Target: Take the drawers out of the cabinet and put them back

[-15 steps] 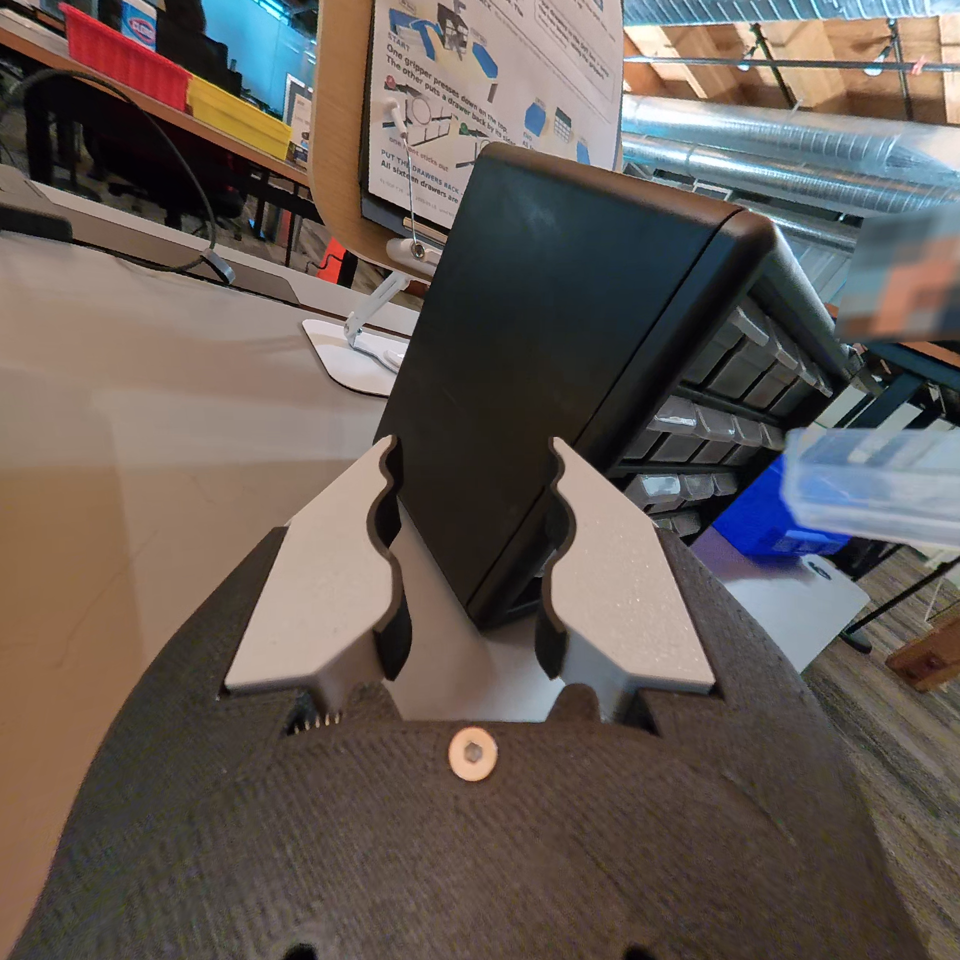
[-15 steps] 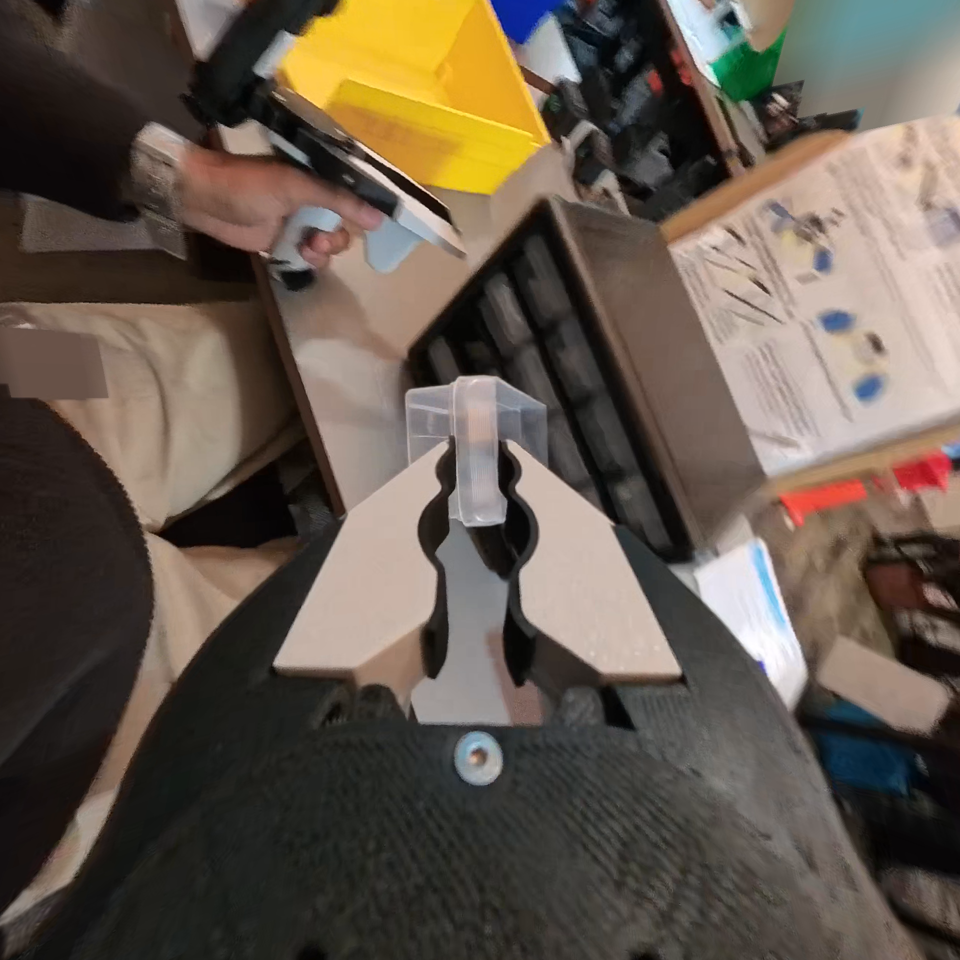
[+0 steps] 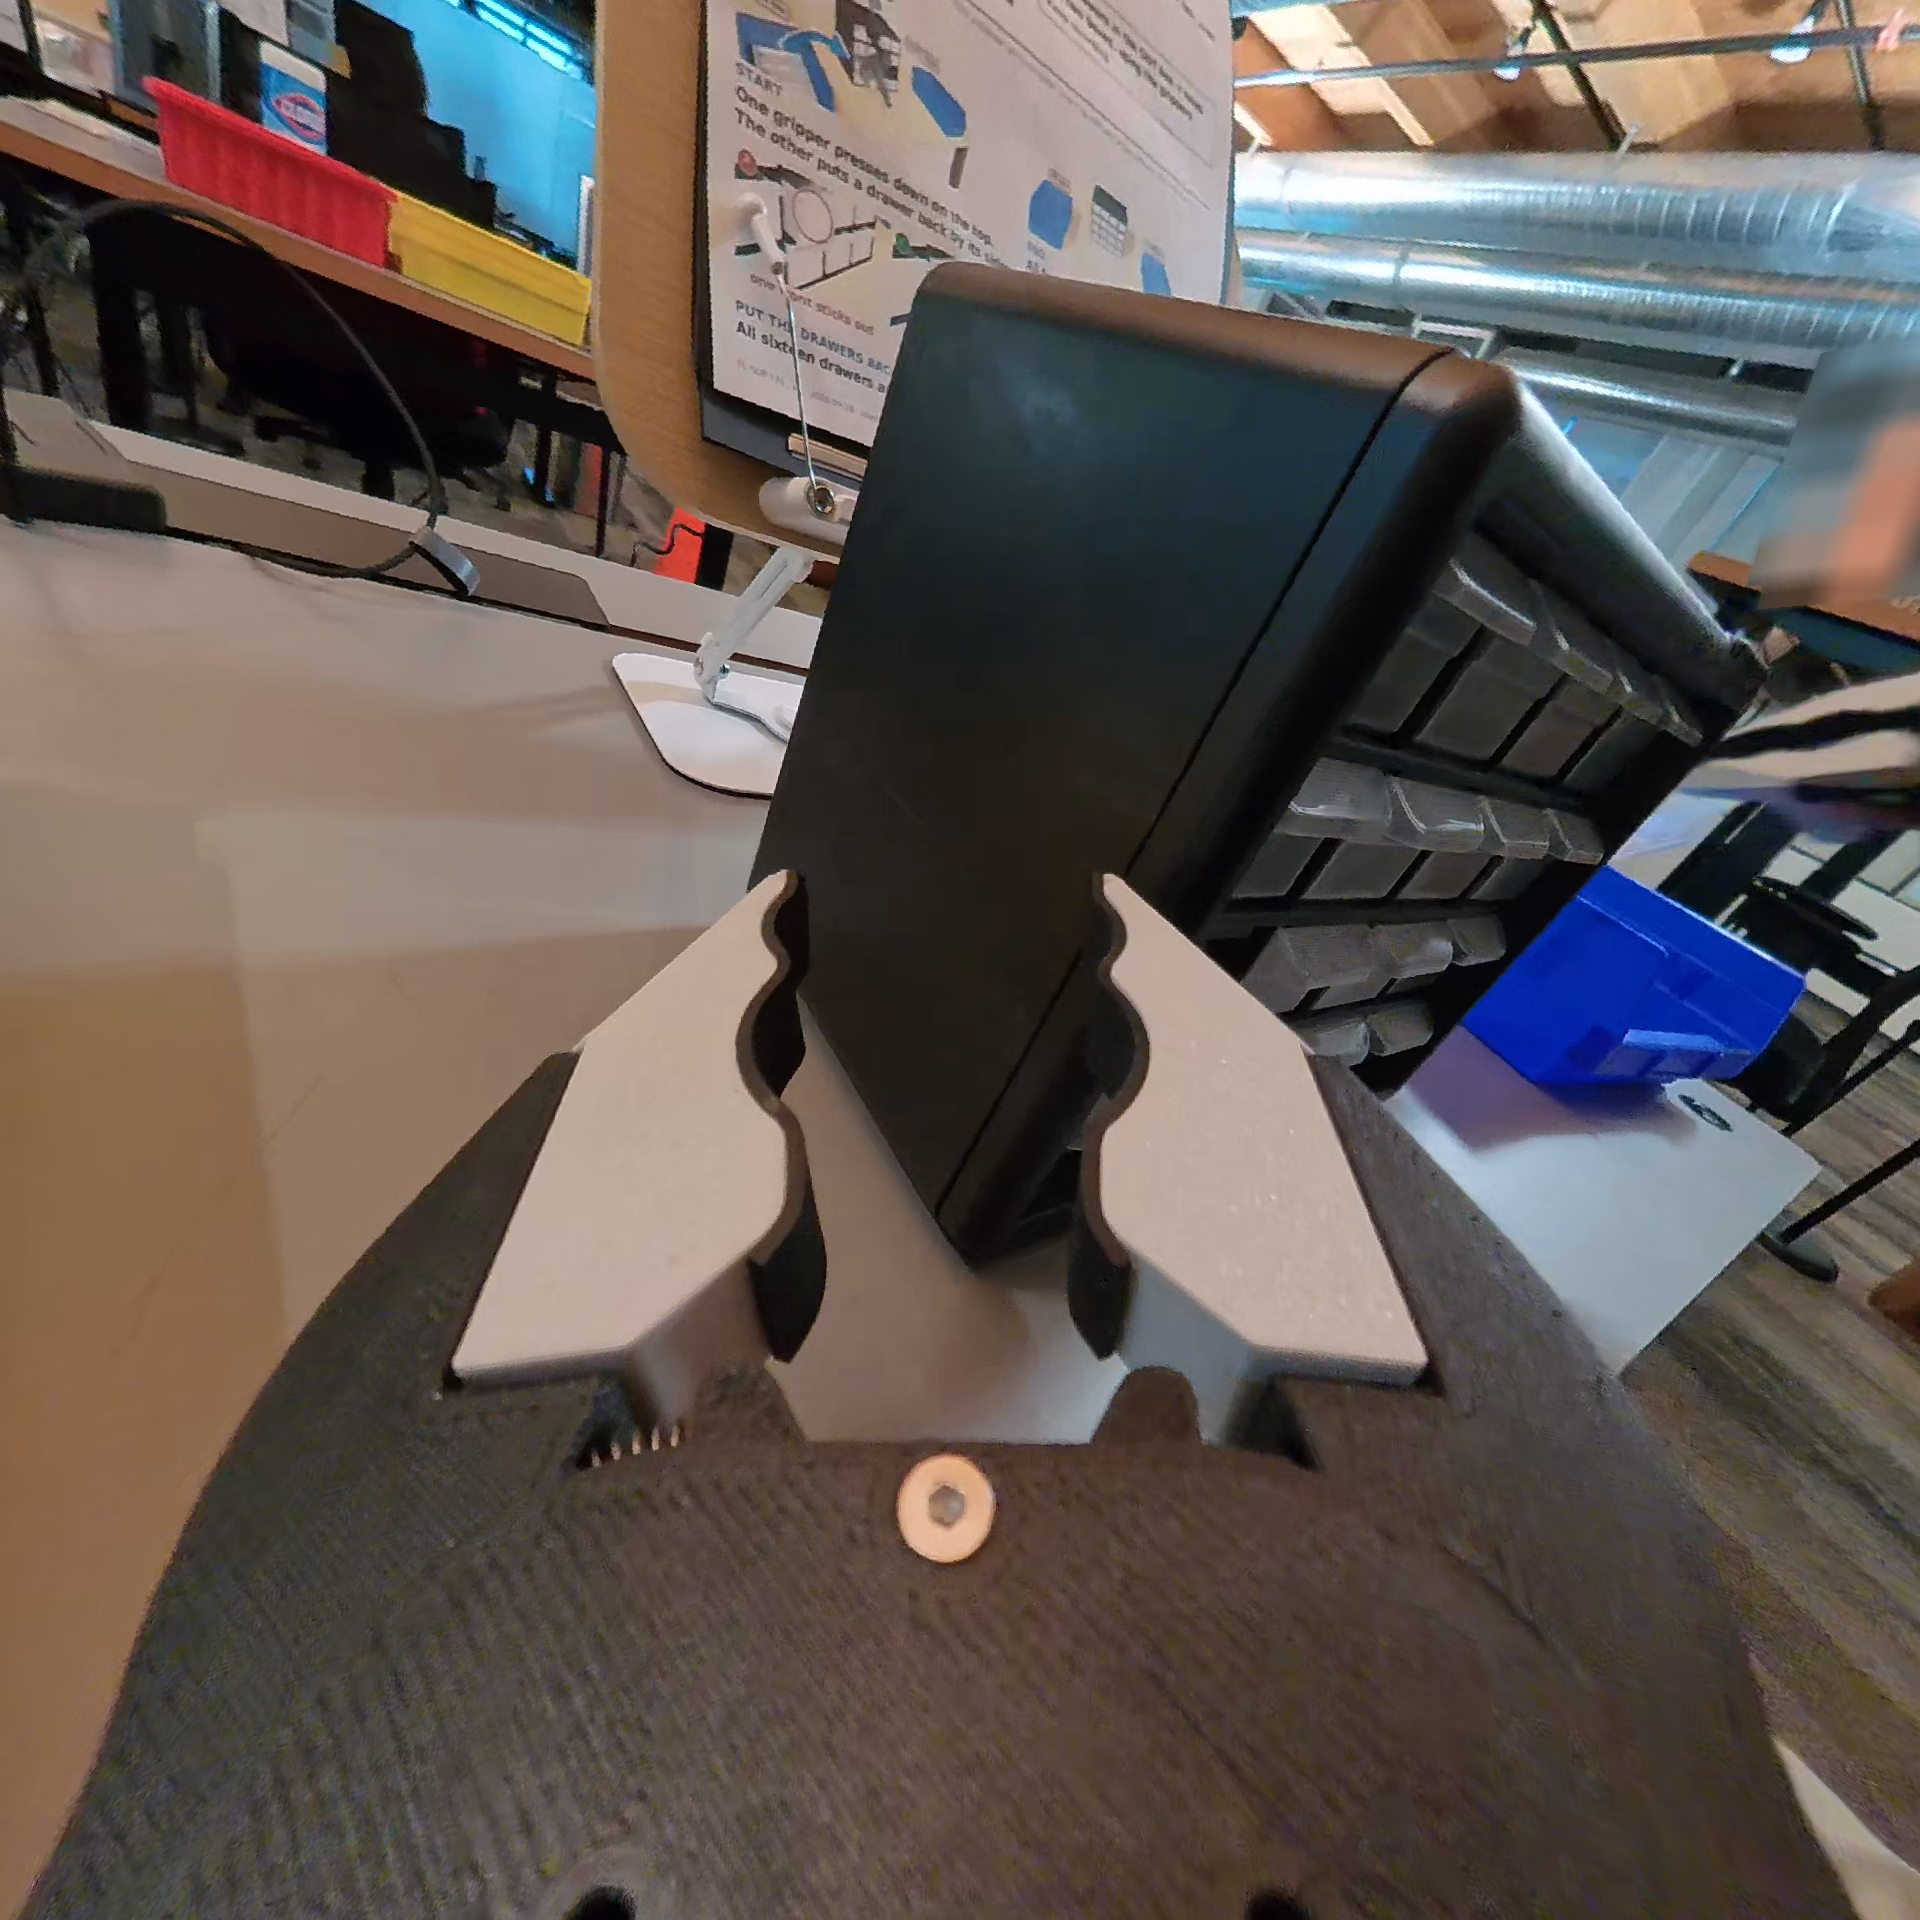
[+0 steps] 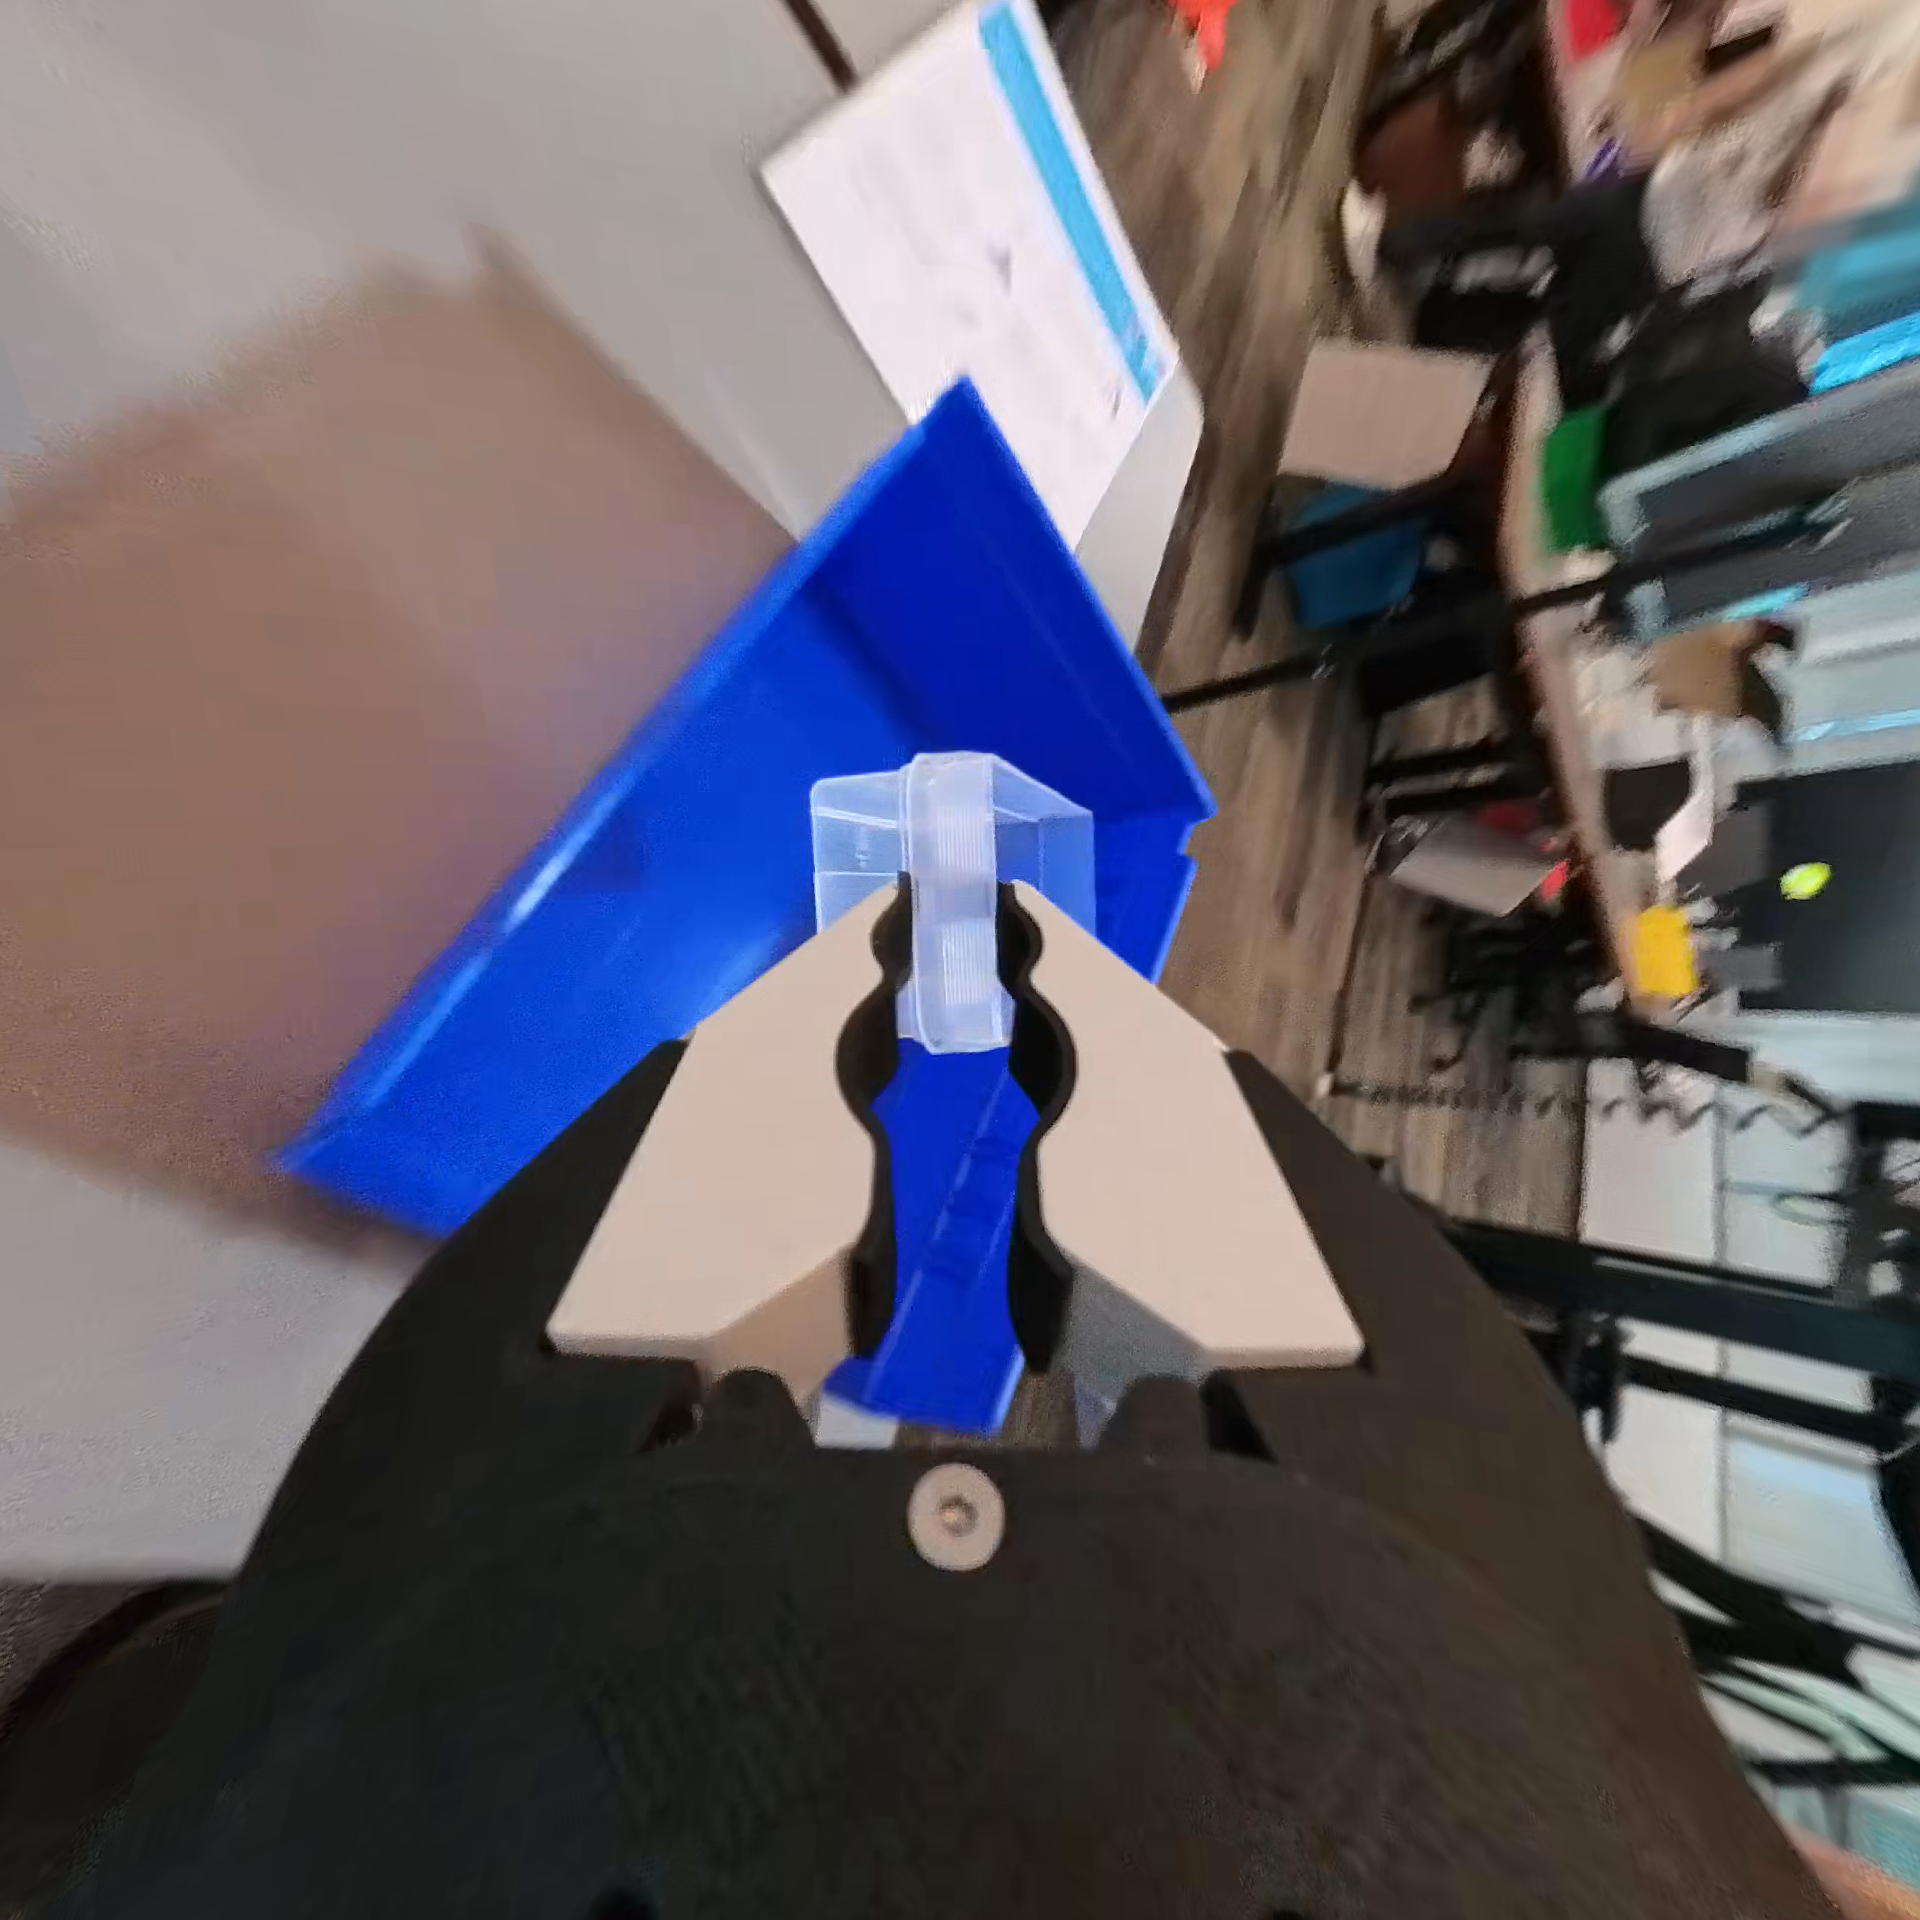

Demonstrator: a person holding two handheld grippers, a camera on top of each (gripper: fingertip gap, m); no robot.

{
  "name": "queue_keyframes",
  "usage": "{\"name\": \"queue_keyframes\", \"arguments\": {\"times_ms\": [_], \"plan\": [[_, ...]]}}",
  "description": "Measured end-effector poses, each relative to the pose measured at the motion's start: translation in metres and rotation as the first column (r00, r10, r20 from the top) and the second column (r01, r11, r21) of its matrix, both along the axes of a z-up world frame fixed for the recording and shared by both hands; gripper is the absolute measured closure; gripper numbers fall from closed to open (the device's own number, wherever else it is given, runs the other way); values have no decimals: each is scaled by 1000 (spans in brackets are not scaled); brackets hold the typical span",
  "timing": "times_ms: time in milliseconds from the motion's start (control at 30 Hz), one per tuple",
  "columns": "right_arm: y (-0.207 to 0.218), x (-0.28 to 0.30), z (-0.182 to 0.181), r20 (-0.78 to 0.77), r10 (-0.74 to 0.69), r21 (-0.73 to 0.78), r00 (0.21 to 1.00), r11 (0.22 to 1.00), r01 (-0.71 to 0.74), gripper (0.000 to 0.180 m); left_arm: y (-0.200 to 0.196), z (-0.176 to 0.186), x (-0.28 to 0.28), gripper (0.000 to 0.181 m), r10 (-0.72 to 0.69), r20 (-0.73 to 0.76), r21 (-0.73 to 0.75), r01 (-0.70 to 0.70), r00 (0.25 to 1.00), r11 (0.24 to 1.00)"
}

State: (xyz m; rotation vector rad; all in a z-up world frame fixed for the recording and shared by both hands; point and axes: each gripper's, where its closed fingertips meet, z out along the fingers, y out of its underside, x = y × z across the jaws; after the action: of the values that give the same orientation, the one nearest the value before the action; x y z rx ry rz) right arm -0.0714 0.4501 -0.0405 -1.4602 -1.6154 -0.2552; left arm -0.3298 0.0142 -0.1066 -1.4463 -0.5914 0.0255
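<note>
Item 1. Left gripper point(image 3: 943, 1049): grey fingers point(image 3: 644, 1174) spread wide, set on either side of the top panel of the cabinet point(image 3: 1081, 665). The black padding of the left finger lies against the panel's edge; whether the right finger touches cannot be told. Nothing is pinched between them.

Item 2. Cabinet: black, small-parts type, standing on the pale table point(image 3: 260, 831), filling the left wrist view from centre to 2 o'clock. Rows of clear grey drawers point(image 3: 1434, 816) sit in its front face, seen obliquely at 3 o'clock.

Item 3. Right gripper point(image 4: 954, 894): jaws nearly together, clamped on the handle tab of one clear plastic drawer point(image 4: 951, 873). The drawer is out of the cabinet, carried in the air just above the blue bin point(image 4: 790, 831). The view is motion-blurred.

Item 4. Blue bin: open-topped, resting on the table near its edge, running from 8 o'clock to 1 o'clock in the right wrist view. In the left wrist view it lies at 3 o'clock, just beside the cabinet's front.

Item 5. Printed sheet point(image 4: 987, 260): white with a blue strip, flat on the table at 12 o'clock beyond the bin.

Item 6. Instruction board point(image 3: 935, 177): on a white stand point(image 3: 717, 717) behind the cabinet, at 12 o'clock in the left wrist view.
</note>
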Motion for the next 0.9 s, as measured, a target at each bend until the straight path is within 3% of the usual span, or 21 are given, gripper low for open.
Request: {"name": "queue_keyframes", "arguments": {"times_ms": [133, 267, 567, 633, 700, 900], "plan": [[86, -21, -56, 71, -132, -57, 989, 989, 136, 164, -1, -1, 0, 130, 6, -29, -15, -7, 1000, 1000], [109, -53, -86, 58, -171, -125, 984, 976, 177, 164, -1, -6, -2, 131, 10, -53, -45, -13, 999, 999], [109, -82, -112, 143, -189, -156, 972, 965, 211, 162, -5, -9, -3, 130, 6, -20, -40, -7, 1000, 999], [109, -79, -115, 133, -210, -210, 969, 949, 234, 152, -4, -10, -2, 130, 2, -21, -46, -3, 1000, 999], [105, -78, -115, 90, -212, -273, 973, 934, 229, 141, -3, -11, -1, 130, 0, -26, -53, -2, 1000, 999], [99, -65, -97, -115, -237, -408, 965, 897, 172, 143, -4, -11, -1, 131, 4, -22, -53, -5, 1000, 999]]}}
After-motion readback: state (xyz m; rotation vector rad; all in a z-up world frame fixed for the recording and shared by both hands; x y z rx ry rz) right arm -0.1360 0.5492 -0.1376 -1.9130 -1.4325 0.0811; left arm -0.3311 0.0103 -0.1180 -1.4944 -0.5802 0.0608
